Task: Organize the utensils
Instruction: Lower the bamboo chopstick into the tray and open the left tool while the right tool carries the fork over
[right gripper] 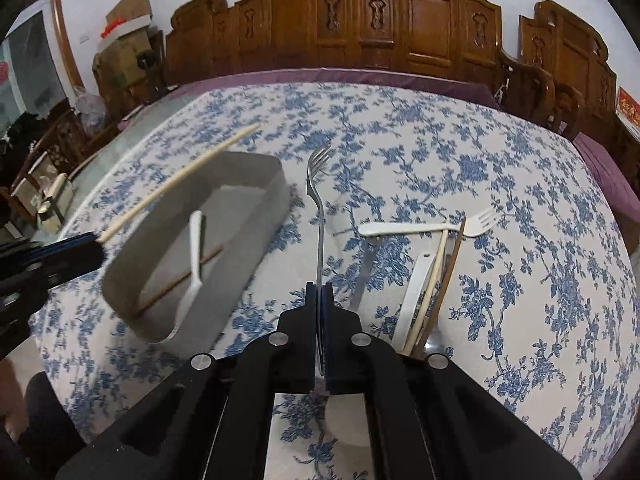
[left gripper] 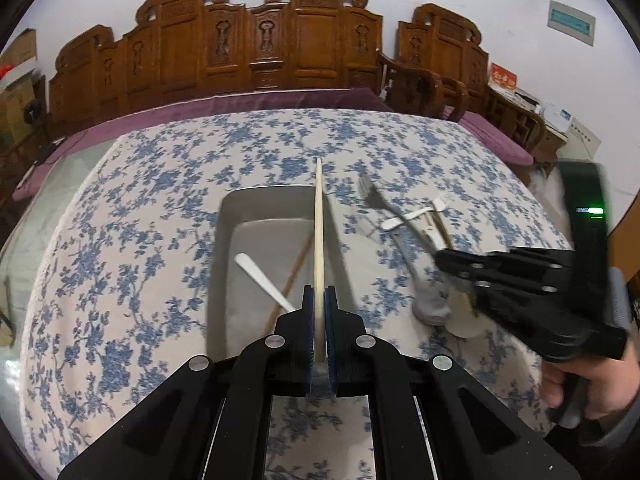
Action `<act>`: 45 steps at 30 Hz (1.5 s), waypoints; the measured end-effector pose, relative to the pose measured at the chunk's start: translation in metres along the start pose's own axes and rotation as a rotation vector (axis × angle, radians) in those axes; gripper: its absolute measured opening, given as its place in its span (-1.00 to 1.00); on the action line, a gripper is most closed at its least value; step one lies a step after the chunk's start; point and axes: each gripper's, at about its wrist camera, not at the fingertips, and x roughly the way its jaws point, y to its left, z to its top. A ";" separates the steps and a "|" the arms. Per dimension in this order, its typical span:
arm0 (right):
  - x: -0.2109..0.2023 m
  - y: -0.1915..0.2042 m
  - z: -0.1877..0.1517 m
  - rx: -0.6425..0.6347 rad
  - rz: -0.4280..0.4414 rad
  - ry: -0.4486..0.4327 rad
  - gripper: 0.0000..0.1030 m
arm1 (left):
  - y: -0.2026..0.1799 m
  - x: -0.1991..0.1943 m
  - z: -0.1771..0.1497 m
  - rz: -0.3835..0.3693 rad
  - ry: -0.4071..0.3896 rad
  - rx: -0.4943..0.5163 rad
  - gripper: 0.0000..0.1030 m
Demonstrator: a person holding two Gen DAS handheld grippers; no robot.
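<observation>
My left gripper (left gripper: 319, 300) is shut on a pale chopstick (left gripper: 319, 240) and holds it above the right side of the grey metal tray (left gripper: 228, 240). The tray holds a white plastic utensil (left gripper: 260, 278) and a brown chopstick (left gripper: 294, 276). My right gripper (right gripper: 320, 292) is shut on a metal fork (right gripper: 319, 200), lifted above the cloth to the right of the tray (right gripper: 264, 204). On the cloth to its right lie a white plastic fork (right gripper: 424, 229), a white utensil (right gripper: 414, 296), a pale chopstick (right gripper: 434, 280) and a brown chopstick (right gripper: 450, 276).
The table has a blue-flowered cloth (left gripper: 140, 208). A carved wooden bench (left gripper: 260, 48) with a purple cushion (left gripper: 240, 102) stands behind it. Cardboard boxes (right gripper: 124, 32) stand at the far left. My right hand (left gripper: 588, 384) shows at the table's right edge.
</observation>
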 end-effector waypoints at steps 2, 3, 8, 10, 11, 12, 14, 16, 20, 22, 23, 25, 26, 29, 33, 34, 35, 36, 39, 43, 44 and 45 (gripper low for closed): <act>-0.006 0.004 0.001 -0.005 0.012 -0.011 -0.94 | 0.006 0.004 0.001 0.011 0.007 -0.008 -0.92; -0.009 0.007 0.002 -0.008 0.019 -0.018 -0.94 | 0.009 0.007 0.002 0.017 0.010 -0.011 -0.92; -0.022 0.019 0.005 -0.022 0.048 -0.039 -0.94 | 0.021 0.019 0.001 0.038 0.032 -0.023 -0.92; -0.025 0.024 0.005 -0.029 0.056 -0.045 -0.94 | 0.025 0.025 0.001 0.041 0.044 -0.032 -0.92; -0.026 0.025 0.005 -0.031 0.059 -0.047 -0.94 | 0.027 0.028 0.000 0.043 0.050 -0.035 -0.92; -0.028 0.028 0.006 -0.034 0.064 -0.048 -0.94 | 0.028 0.031 -0.001 0.048 0.055 -0.039 -0.92; -0.031 0.032 0.006 -0.039 0.071 -0.052 -0.94 | 0.031 0.036 -0.002 0.050 0.065 -0.045 -0.92; -0.032 0.035 0.006 -0.041 0.076 -0.054 -0.94 | 0.033 0.041 -0.004 0.051 0.077 -0.050 -0.92; -0.035 0.039 0.004 -0.048 0.083 -0.055 -0.94 | 0.034 0.050 -0.007 0.051 0.097 -0.054 -0.92; -0.036 0.040 0.002 -0.049 0.085 -0.057 -0.93 | 0.034 0.053 -0.008 0.051 0.105 -0.055 -0.91; -0.037 0.040 0.001 -0.049 0.086 -0.058 -0.93 | 0.033 0.054 -0.009 0.050 0.108 -0.054 -0.91; -0.038 0.039 0.001 -0.050 0.086 -0.059 -0.93 | 0.031 0.055 -0.011 0.052 0.114 -0.046 -0.91; -0.039 0.039 0.000 -0.050 0.086 -0.060 -0.93 | 0.030 0.055 -0.012 0.053 0.118 -0.041 -0.91; -0.040 0.038 -0.002 -0.047 0.084 -0.061 -0.94 | 0.029 0.055 -0.016 0.054 0.123 -0.033 -0.91; -0.040 0.039 -0.004 -0.044 0.085 -0.060 -0.93 | 0.029 0.054 -0.020 0.056 0.131 -0.024 -0.91; -0.040 0.040 -0.004 -0.043 0.086 -0.060 -0.93 | 0.029 0.053 -0.021 0.056 0.131 -0.023 -0.91; -0.039 0.040 -0.004 -0.043 0.086 -0.060 -0.93 | 0.030 0.052 -0.021 0.055 0.131 -0.022 -0.91; -0.039 0.041 -0.004 -0.043 0.087 -0.059 -0.93 | 0.030 0.052 -0.021 0.054 0.131 -0.022 -0.91; -0.037 0.046 -0.004 -0.050 0.091 -0.055 -0.93 | 0.032 0.046 -0.019 0.053 0.126 -0.024 -0.91; -0.032 0.053 -0.001 -0.057 0.095 -0.049 -0.93 | 0.035 0.033 -0.017 0.052 0.101 -0.028 -0.91; -0.031 0.056 0.000 -0.059 0.096 -0.047 -0.93 | 0.037 0.028 -0.016 0.053 0.095 -0.028 -0.89; -0.029 0.057 0.001 -0.060 0.097 -0.046 -0.93 | 0.039 0.025 -0.016 0.053 0.089 -0.029 -0.87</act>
